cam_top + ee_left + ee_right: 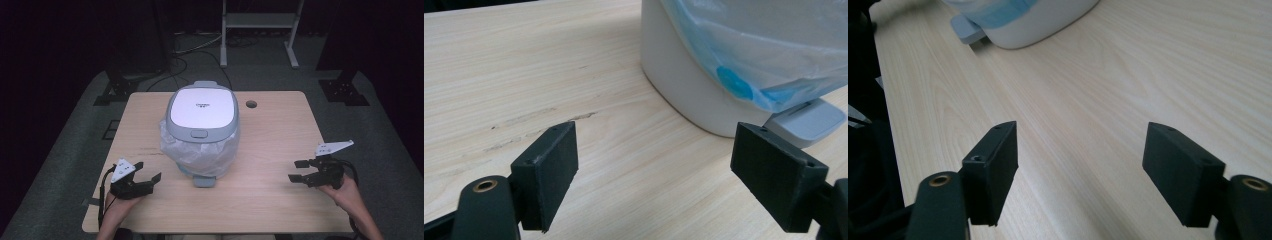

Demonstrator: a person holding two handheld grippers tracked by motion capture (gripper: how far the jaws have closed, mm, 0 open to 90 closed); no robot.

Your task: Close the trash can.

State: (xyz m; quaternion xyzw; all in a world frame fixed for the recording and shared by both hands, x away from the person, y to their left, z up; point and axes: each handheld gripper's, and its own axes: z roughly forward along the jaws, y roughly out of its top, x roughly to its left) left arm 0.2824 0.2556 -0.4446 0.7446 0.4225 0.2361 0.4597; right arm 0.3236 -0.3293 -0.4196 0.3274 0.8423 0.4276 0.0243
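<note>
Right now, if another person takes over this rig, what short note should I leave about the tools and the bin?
Left tool: open, holds nothing, low at the near left of the table, aimed at the bin.
Right tool: open, holds nothing, at the near right, apart from the bin.
Bin: upright mid-table, lid closed, bag liner hanging out under the lid and down its sides, pedal toward the person.
Done: liner appears fitted, lid down.
Left: probably nothing; check the liner.

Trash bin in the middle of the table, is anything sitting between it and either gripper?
Nothing visible: bare table separates the trash bin from the open left gripper and open right gripper.
</note>
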